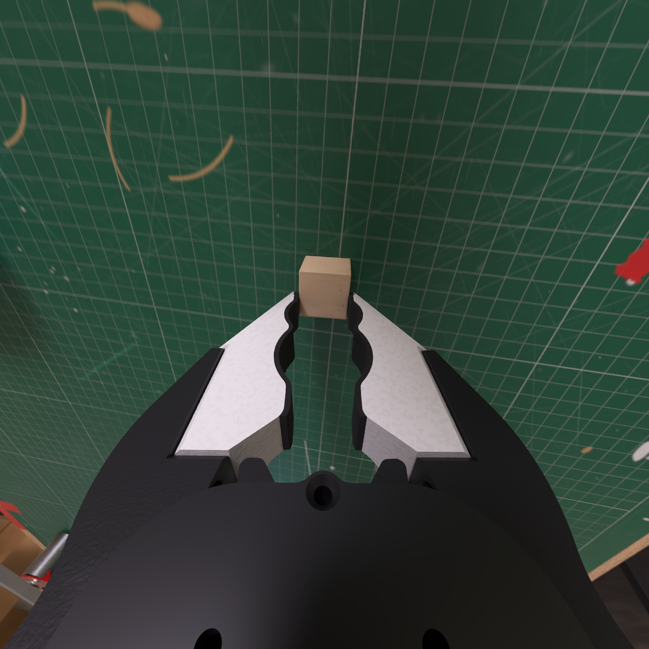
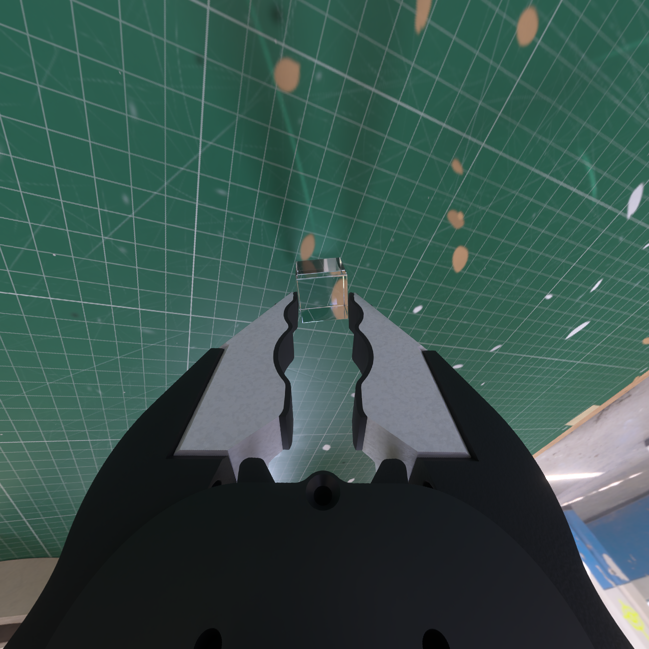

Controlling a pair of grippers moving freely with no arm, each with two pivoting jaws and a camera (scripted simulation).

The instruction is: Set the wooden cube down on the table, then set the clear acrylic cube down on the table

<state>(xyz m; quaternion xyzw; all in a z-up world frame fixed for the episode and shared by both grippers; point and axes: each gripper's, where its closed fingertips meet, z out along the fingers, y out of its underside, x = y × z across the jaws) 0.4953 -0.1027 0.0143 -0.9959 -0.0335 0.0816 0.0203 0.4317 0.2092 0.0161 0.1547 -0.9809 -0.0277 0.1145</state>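
Note:
A pale wooden cube point(image 1: 325, 281) sits between the fingertips of my left gripper point(image 1: 323, 299), which is shut on it above the green gridded cutting mat point(image 1: 456, 175). A dark shadow lies just under the cube; I cannot tell whether it touches the mat. A clear acrylic cube point(image 2: 321, 281) sits between the fingertips of my right gripper point(image 2: 322, 299), which is shut on it over the same kind of mat point(image 2: 140, 210). The mat's grid shows through the clear cube.
Curled wood shavings point(image 1: 207, 165) lie far left on the mat, and a red scrap point(image 1: 635, 267) at the right. The mat's edge point(image 1: 618, 558) runs lower right; a cardboard box point(image 1: 14, 548) is lower left. Tan chips point(image 2: 460, 258), white flecks point(image 2: 576, 330) and a blue box point(image 2: 604, 548) show on the right.

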